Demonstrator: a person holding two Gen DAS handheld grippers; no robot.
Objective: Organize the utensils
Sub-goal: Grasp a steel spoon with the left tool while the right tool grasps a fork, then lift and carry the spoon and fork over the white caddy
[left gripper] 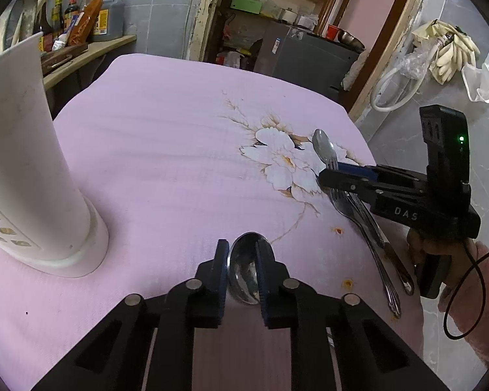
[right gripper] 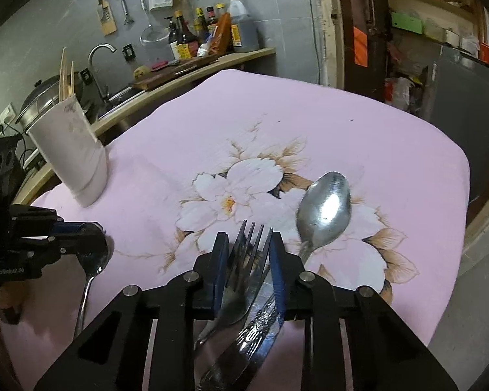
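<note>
The left gripper (left gripper: 242, 270) pinches a spoon (left gripper: 244, 273) by its bowl, ready for the holder (left gripper: 32, 169). The right gripper (right gripper: 249, 260) straddles two forks (right gripper: 244, 260) on the cloth (right gripper: 391, 150), probably closing; another spoon (right gripper: 324, 211) lies beside.

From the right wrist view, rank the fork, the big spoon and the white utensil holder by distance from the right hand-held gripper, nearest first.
1. Fork: between the right hand-held gripper's fingers.
2. Big spoon: just ahead, to the right.
3. White utensil holder: far left, near the table edge.
</note>
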